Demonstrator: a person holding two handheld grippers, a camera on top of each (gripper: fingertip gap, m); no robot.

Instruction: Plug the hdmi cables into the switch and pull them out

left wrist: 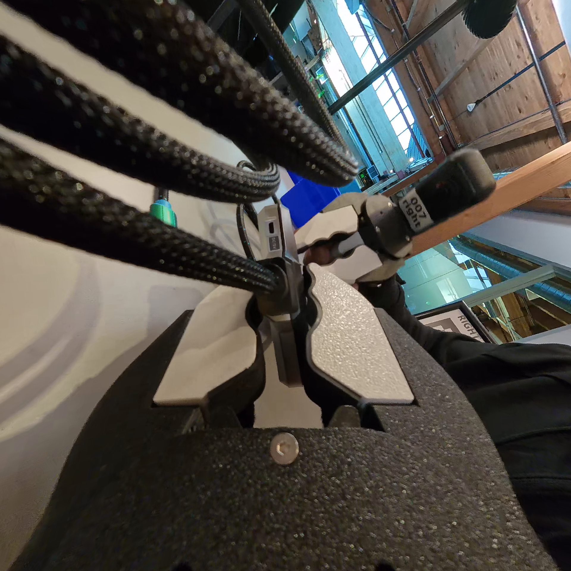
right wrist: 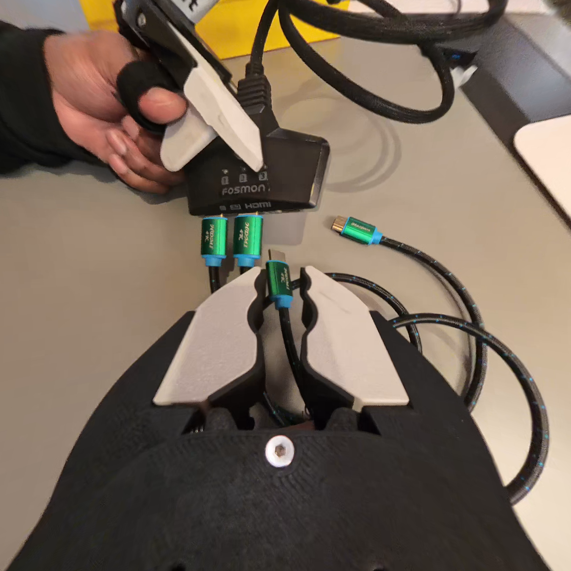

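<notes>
Nearest in the right wrist view, the right gripper (right wrist: 280, 272) has its pale fingers (right wrist: 222, 336) set apart on either side of a green HDMI plug (right wrist: 278, 282); a gap shows on both sides, and whether either finger touches the plug is hard to tell. Its metal tip points at the switch (right wrist: 278, 185) but stands just short of it. The plug's braided cable (right wrist: 290, 346) runs back between the fingers and is lost in the gripper body. Just beyond, two more green plugs, the leftmost plug (right wrist: 213, 236) and the middle plug (right wrist: 247, 236), sit side by side in the switch's near edge. A fourth plug (right wrist: 355, 230) lies loose on the grey table (right wrist: 92, 278) to the right, well apart from the switch, making four green plugs in all. Farther off, the left gripper (right wrist: 216, 148) is clamped on the black switch from above, with a person's hand (right wrist: 102, 105) behind it. The left wrist view alone shows the switch edge-on (left wrist: 285, 296), pinched between that gripper's fingers, and a side port on it. There thick black braided cables (left wrist: 154, 123) cross close to the lens and hide much of the table. The right gripper (left wrist: 336, 238) appears beyond, its fingertips hidden behind the switch.
</notes>
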